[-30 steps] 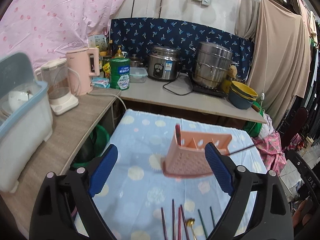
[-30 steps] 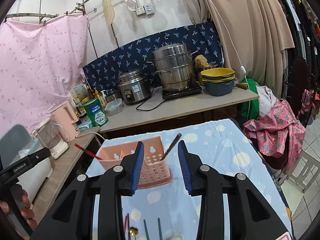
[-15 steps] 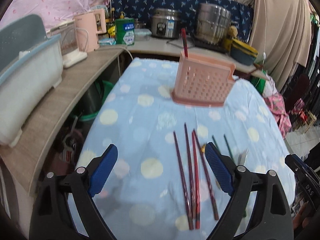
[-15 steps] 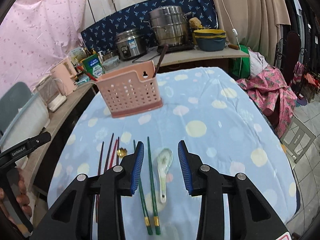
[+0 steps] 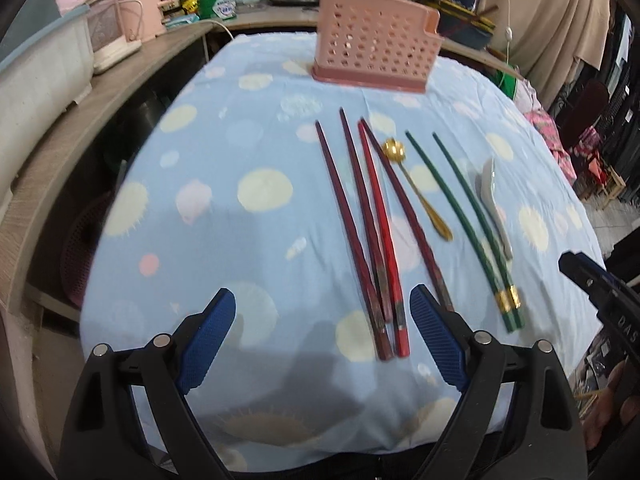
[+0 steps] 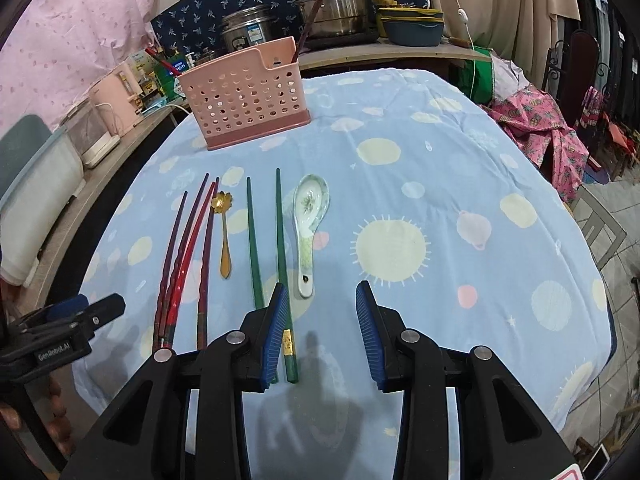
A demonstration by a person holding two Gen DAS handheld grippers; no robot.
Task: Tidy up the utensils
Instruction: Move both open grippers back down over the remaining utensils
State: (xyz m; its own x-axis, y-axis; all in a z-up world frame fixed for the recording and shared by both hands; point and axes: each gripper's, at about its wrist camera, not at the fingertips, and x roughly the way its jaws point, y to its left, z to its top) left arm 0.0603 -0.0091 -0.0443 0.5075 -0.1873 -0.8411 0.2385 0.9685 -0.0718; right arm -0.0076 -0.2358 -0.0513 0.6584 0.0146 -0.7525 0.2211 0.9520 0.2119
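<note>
A pink perforated utensil basket (image 5: 376, 56) (image 6: 244, 108) stands at the far side of the blue dotted tablecloth (image 5: 248, 216) and holds two chopsticks. In front of it lie several dark red chopsticks (image 5: 372, 236) (image 6: 188, 256), a gold spoon (image 5: 420, 188) (image 6: 225, 232), two green chopsticks (image 5: 472, 224) (image 6: 266, 248) and a white ceramic spoon (image 5: 494, 204) (image 6: 308, 224). My left gripper (image 5: 322, 338) is open and empty, above the near ends of the red chopsticks. My right gripper (image 6: 322, 332) is open and empty, near the white spoon's handle and the green chopsticks' ends.
A wooden counter (image 5: 68, 144) runs along the left with a white bin (image 5: 36, 76), a pink kettle (image 5: 140, 4) and cans. Steel pots (image 6: 332, 0) and bowls (image 6: 412, 24) stand on the back counter. Pink cloth (image 6: 536, 116) lies to the right.
Both grippers have tilted down and pulled back toward the near table edge; the utensils on the cloth now fill the views. The right gripper's jaws have opened wider.
</note>
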